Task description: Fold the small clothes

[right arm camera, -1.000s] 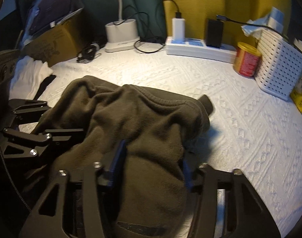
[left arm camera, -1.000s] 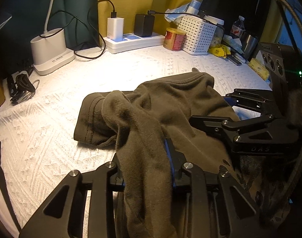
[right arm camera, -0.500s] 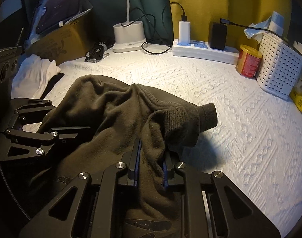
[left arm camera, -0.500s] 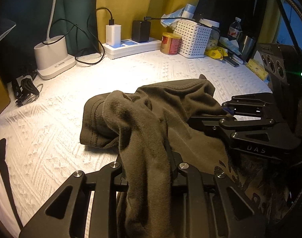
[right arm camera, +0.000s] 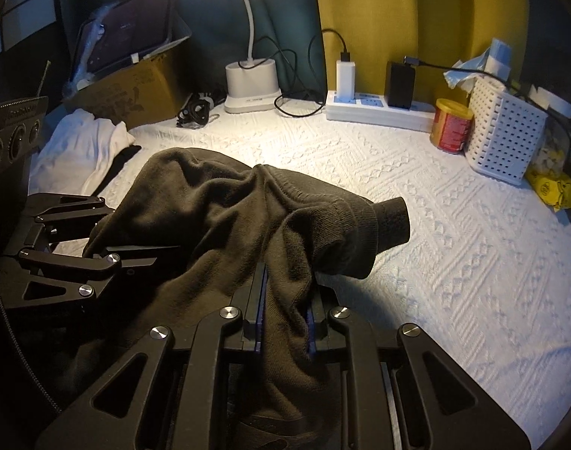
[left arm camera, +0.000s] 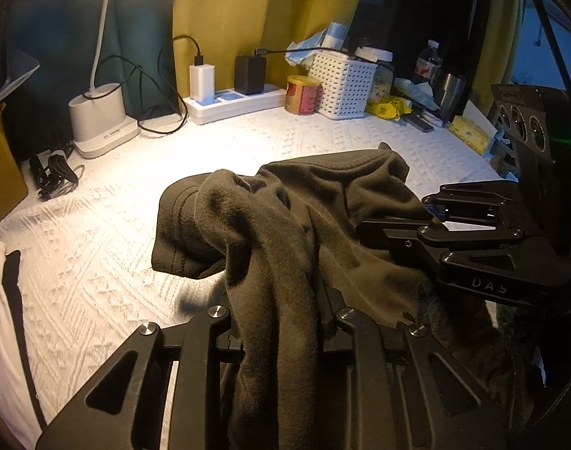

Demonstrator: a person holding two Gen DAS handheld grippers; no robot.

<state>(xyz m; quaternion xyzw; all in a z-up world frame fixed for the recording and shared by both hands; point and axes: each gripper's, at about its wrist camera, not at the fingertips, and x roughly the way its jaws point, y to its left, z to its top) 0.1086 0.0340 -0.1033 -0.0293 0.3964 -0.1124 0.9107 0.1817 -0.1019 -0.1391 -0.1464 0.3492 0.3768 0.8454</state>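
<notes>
My left gripper (left arm camera: 281,322) is clamped on a bunched fold of the dark olive garment (left arm camera: 285,217), and my right gripper (right arm camera: 285,311) is clamped on another fold of it. The garment sits crumpled on the white textured cloth (right arm camera: 454,262), in front of the power strip (right arm camera: 375,112), its ribbed cuff (right arm camera: 392,221) nearest the white basket (right arm camera: 507,131).
</notes>
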